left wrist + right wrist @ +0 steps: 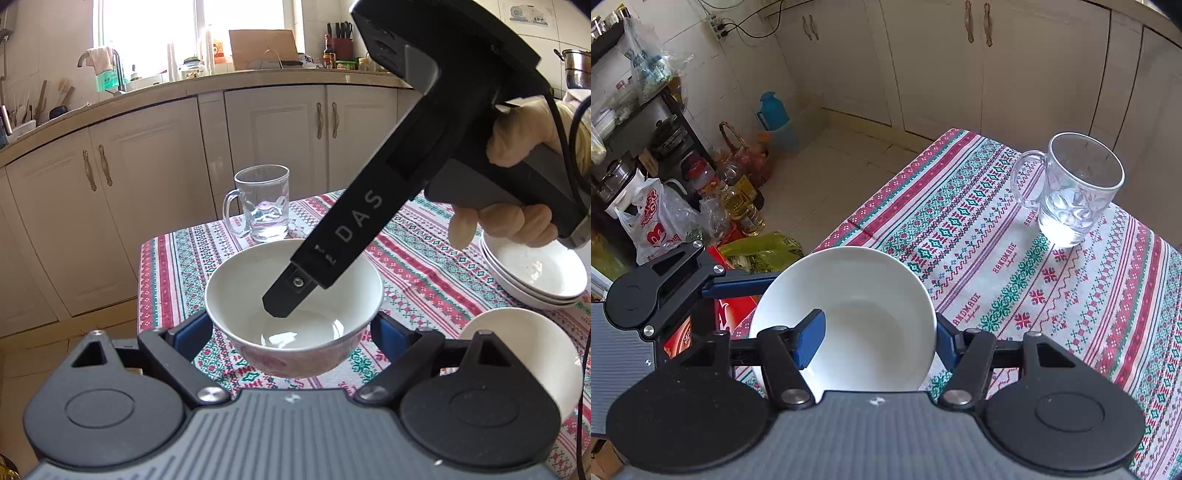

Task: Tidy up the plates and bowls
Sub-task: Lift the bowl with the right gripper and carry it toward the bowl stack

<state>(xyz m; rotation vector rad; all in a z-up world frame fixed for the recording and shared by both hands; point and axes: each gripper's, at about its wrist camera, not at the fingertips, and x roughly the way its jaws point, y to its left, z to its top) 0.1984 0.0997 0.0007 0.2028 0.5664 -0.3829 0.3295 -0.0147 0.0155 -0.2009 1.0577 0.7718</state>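
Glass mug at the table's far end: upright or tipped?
Upright. The glass mug stands on its base on the tablecloth, mouth up.

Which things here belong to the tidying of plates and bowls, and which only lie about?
For the job: held bowl; stacked dishes; second bowl.
Lying about: glass mug; blue flask; oil bottles.

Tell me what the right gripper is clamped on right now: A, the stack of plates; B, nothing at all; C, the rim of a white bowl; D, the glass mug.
C: in the right wrist view, the right gripper has one blue pad inside the white bowl and the other outside its rim, while the glass mug stands untouched on the tablecloth.
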